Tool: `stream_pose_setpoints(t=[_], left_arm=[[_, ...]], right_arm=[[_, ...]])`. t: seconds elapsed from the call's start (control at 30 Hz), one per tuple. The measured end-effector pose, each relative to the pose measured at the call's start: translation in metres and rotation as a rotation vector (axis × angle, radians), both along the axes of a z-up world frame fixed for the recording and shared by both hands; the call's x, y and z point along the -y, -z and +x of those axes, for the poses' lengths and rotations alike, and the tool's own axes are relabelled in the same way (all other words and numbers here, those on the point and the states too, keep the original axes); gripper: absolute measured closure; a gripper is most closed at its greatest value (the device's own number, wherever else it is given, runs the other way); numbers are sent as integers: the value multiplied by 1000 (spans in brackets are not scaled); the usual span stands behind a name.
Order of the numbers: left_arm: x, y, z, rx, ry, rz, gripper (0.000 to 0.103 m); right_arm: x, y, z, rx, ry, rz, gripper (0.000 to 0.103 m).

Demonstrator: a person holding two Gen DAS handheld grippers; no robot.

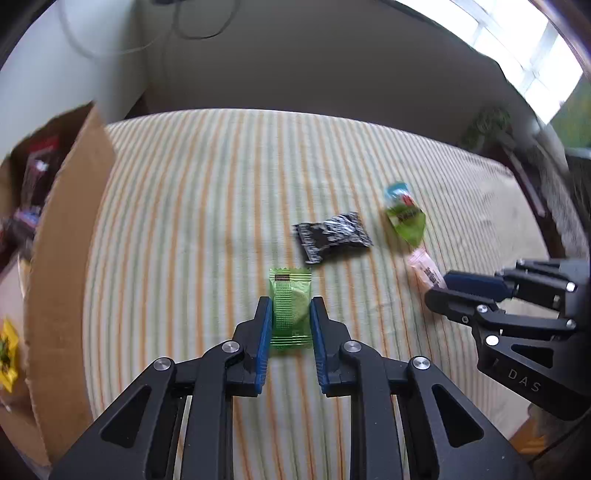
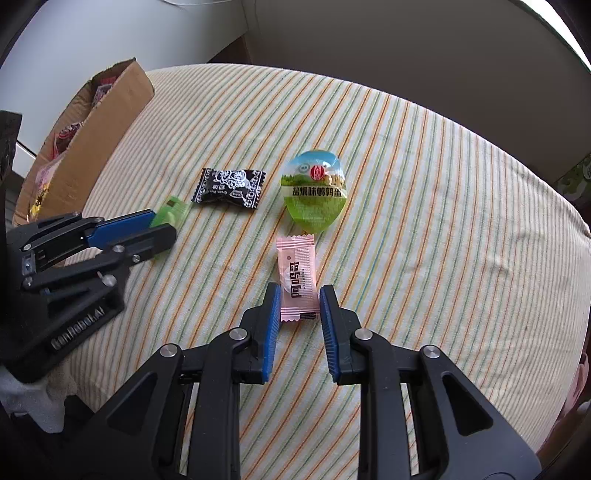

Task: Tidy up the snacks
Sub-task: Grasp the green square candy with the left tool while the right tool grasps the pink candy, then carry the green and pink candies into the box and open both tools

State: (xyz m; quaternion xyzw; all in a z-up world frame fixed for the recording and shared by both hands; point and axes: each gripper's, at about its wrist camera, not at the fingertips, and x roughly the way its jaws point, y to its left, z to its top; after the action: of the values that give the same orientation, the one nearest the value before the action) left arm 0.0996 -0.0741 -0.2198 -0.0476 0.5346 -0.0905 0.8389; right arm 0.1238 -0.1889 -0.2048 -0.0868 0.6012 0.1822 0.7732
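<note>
On the striped cloth point(image 2: 406, 184) our left gripper point(image 1: 290, 306) is closed on the green sachet point(image 1: 290, 308) and our right gripper point(image 2: 298, 295) clamps the pink sachet point(image 2: 297, 277), near the cardboard box point(image 2: 110, 122).

This looks like a room in a home. A table covered with a cream cloth striped in orange and green point(image 2: 424, 206) stands against plain pale walls, with a bright window point(image 1: 517, 48) at the upper right and greenery outside it. Loose dark and white cables point(image 1: 199, 26) hang down the wall behind. A brown corrugated cardboard box point(image 2: 110, 122), flaps open and full of wrapped snacks, sits at the table's left edge, as in an ordinary living space.
</note>
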Motion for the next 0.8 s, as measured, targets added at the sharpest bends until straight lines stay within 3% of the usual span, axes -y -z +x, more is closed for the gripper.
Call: stream_pose_setpoints(t=[0.37,0.8], left_arm=[[-28,-32,-12,56,-42,-44,84],[-89,-67,-38,134,-133,-26,84]], right_arm=[[1,-32,-1,38,5,49,80],[-57,-81,11,120,-105,91,80]])
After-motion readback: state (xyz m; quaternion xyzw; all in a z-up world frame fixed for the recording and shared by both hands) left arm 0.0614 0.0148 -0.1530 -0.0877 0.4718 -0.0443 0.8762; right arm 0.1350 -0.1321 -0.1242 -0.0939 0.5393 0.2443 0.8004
